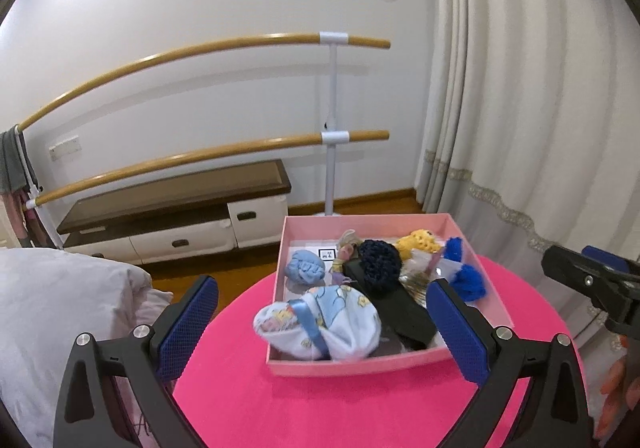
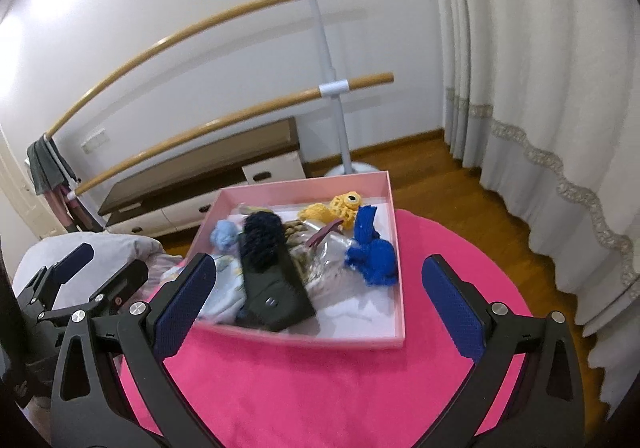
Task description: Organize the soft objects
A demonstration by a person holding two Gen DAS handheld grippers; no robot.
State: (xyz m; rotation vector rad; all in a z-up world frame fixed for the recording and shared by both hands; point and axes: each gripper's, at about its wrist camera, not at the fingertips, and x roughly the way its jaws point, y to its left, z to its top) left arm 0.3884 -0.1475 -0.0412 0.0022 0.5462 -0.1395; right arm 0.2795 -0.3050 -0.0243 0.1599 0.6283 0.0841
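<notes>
Step in hand: I judge this as a pause for choosing, with both tools held back from the pink box (image 1: 360, 366) and nothing gripped.
Left hand-held gripper (image 1: 322, 322): spread wide and empty, hovering on the near side of the box over the pink tabletop (image 1: 248, 408).
Right hand-held gripper (image 2: 320, 288): also wide open, nothing between its pads, facing the box from the near right.
Soft objects: all inside the box. The printed baby cloth (image 1: 320, 322) fills the near-left corner, the light blue scrunchie (image 1: 306, 267) lies behind it, and the dark knitted piece (image 1: 378, 262) sits on a black case (image 1: 396, 310) in the middle.
Right side: the blue crocheted toy (image 2: 374, 254) and yellow crocheted toy (image 2: 340, 208) lie there, beside some clear wrapping (contents unclear to me).
Next move: I would lower one gripper over a single item, probably the cloth since it is nearest, and pinch only fabric, not the box wall.
</notes>
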